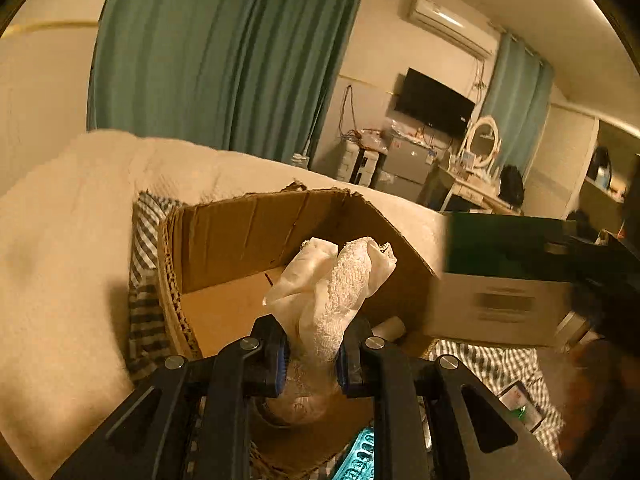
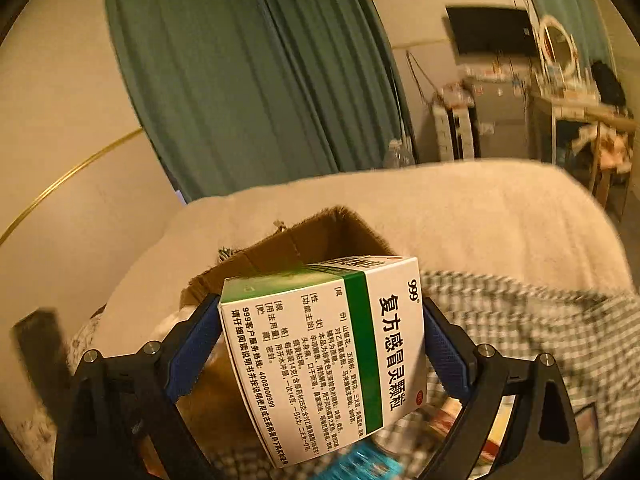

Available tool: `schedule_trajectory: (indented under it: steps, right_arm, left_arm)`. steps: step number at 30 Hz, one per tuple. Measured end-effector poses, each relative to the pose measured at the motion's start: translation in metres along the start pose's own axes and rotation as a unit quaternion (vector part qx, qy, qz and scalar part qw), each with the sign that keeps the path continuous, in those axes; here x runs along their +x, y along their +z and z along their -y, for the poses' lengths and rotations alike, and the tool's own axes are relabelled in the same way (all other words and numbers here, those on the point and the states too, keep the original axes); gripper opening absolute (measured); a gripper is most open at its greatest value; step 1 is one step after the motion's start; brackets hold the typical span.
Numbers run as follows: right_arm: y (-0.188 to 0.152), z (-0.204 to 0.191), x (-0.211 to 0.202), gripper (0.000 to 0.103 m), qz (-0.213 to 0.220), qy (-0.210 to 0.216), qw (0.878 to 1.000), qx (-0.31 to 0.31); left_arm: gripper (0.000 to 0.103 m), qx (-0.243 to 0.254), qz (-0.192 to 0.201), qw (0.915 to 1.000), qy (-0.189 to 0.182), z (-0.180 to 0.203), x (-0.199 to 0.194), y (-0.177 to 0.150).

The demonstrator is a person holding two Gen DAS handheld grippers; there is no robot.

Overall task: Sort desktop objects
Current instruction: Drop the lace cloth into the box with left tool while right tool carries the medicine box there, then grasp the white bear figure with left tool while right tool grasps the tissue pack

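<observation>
My left gripper [image 1: 312, 354] is shut on a crumpled white tissue wad [image 1: 332, 280], held above the open cardboard box [image 1: 240, 232]. In the right wrist view my right gripper [image 2: 322, 328] is shut on a white and green medicine box [image 2: 320, 356] with printed text, tilted, just in front of the cardboard box [image 2: 320, 236]. That medicine box [image 1: 500, 276] also shows blurred at the right of the left wrist view, beside the cardboard box's right wall. A small white cylinder [image 1: 390, 326] lies inside the cardboard box near that wall.
The cardboard box rests on a checked cloth [image 1: 146, 264] over a cream blanket [image 1: 60, 260]. A teal ridged item [image 1: 358, 456] and a small packet [image 1: 520, 402] lie on the cloth near me. Green curtains [image 1: 216, 52] and cluttered furniture [image 1: 420, 160] stand behind.
</observation>
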State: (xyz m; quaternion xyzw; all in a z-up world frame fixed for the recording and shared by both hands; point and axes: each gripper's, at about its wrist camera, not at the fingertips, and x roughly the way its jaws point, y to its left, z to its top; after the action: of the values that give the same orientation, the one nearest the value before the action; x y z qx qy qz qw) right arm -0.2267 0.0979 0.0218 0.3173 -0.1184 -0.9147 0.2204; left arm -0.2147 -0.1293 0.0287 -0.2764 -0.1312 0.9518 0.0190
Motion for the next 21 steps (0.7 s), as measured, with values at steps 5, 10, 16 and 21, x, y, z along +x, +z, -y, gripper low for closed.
schedule_trajectory:
  steps: [5, 10, 16, 21]
  right_arm:
    - [-0.003, 0.006, 0.008, 0.103, -0.006, 0.033, 0.997, 0.07]
    - [-0.001, 0.006, -0.05, 0.103, 0.039, -0.004, 0.998, 0.053]
    - [-0.032, 0.038, -0.141, 0.103, 0.05, -0.052, 0.997, 0.011]
    - [-0.096, 0.094, -0.193, 0.103, 0.028, -0.129, 0.991, -0.027]
  left_arm:
    - [0.077, 0.0, -0.025, 0.9993, 0.027, 0.002, 0.015, -0.009]
    - [0.085, -0.017, -0.017, 0.9997, -0.004, 0.005, -0.006, -0.008]
    - [0.093, 0.021, -0.014, 0.9996, -0.012, 0.036, -0.047, -0.031]
    - [0.093, 0.075, -0.061, 0.9952, -0.014, 0.082, -0.064, -0.087]
